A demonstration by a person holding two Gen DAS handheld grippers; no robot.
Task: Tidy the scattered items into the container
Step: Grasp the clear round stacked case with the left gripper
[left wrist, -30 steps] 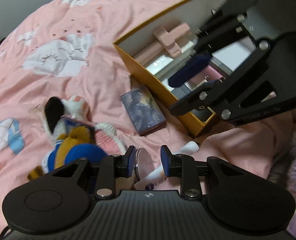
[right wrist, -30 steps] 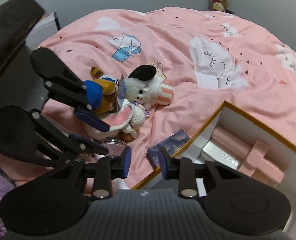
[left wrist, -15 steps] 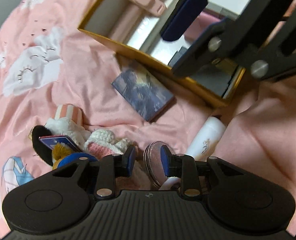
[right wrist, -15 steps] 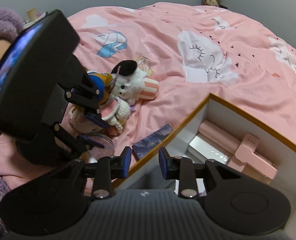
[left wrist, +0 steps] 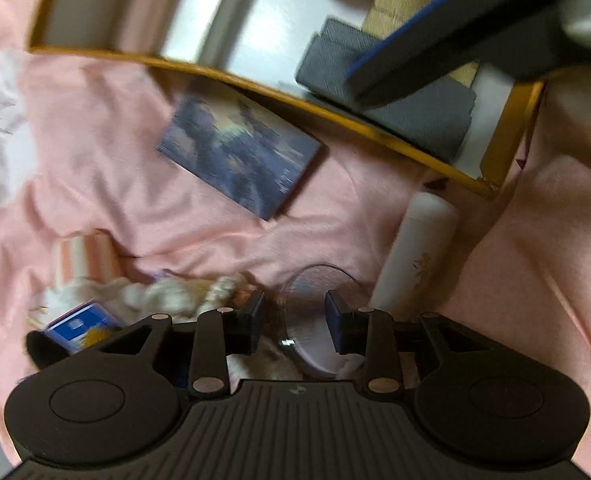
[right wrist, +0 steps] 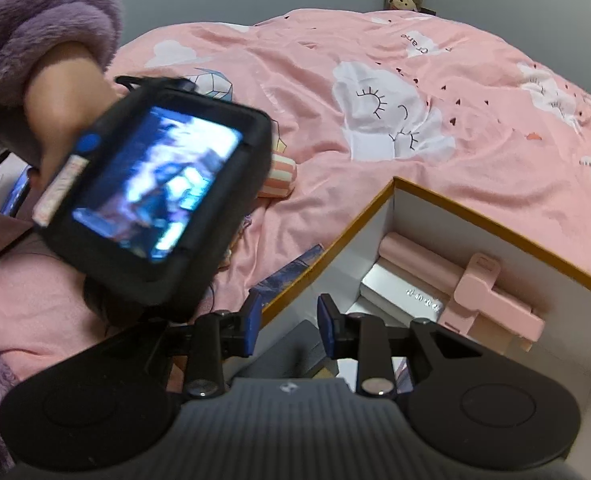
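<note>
My left gripper [left wrist: 295, 320] points down at the pink bedding, its jaws opening. A clear round dish [left wrist: 315, 300] lies just under it, with the right pad over the dish's edge and no grip on it. A white bottle [left wrist: 415, 256] lies beside the dish. A blue picture box [left wrist: 239, 152] rests against the orange-rimmed container [left wrist: 335, 114]. Plush toys [left wrist: 155, 292] and a striped cup [left wrist: 83, 256] lie to the left. My right gripper [right wrist: 289, 320] hangs open over the container's near corner [right wrist: 393, 184], with nothing between its fingers.
The container holds a grey pouch [left wrist: 395, 92], pink pieces [right wrist: 487, 292] and a silver box [right wrist: 407, 292]. In the right wrist view a hand in a purple fuzzy sleeve [right wrist: 35, 20] and the left tool's screen [right wrist: 155, 192] hide the toys. The right gripper's finger [left wrist: 455, 40] crosses above the container.
The left gripper swung downward and rolled, closing in on the clear dish and bottle, and its jaws spread a little. The right gripper drifted slightly over the container.
</note>
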